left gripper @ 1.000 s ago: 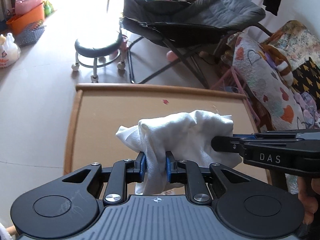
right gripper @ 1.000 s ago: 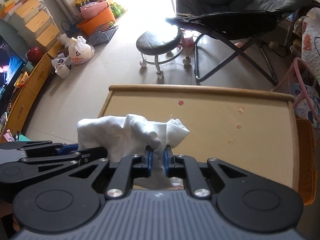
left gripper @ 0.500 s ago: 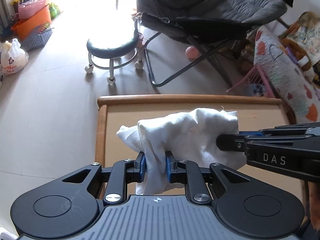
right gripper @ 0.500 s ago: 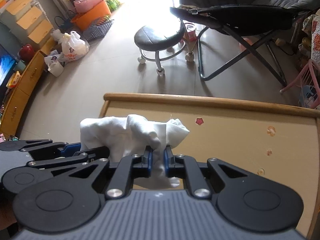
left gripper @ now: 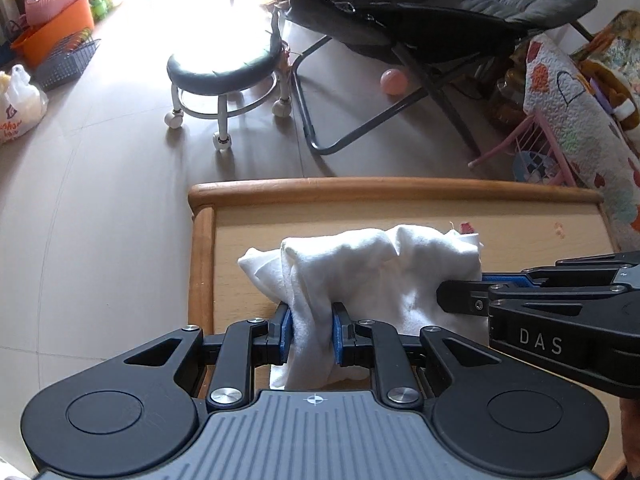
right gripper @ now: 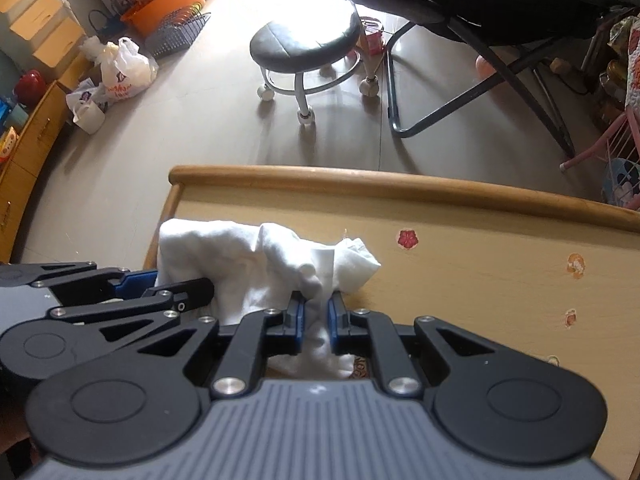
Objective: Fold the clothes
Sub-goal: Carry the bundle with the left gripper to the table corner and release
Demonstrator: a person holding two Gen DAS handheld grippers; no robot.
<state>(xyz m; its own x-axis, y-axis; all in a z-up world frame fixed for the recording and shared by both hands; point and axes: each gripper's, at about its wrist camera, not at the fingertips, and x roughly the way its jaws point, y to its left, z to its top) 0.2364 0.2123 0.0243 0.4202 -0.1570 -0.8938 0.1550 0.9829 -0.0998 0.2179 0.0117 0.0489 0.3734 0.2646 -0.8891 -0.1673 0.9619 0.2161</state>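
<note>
A bunched white garment (left gripper: 372, 268) is held up over the wooden table (left gripper: 248, 220), stretched between both grippers. My left gripper (left gripper: 312, 332) is shut on its left end, with cloth hanging down between the blue pads. In the right wrist view my right gripper (right gripper: 316, 320) is shut on the right end of the same white garment (right gripper: 248, 256). The right gripper also reaches in from the right of the left wrist view, and the left gripper shows at the left of the right wrist view. Whether the cloth's lower edge touches the table is hidden.
The table's raised far rim (right gripper: 400, 184) lies just beyond the garment, with flower stickers (right gripper: 408, 238) on the top. On the floor beyond stand a round wheeled stool (left gripper: 222, 76) and a folding lounge chair (left gripper: 440, 12). A quilt-covered rack (left gripper: 568, 120) stands at the right.
Both grippers, still holding the garment, have moved forward and to the left over the table; its far rim and left corner now sit closer in view. The grips have not altered.
</note>
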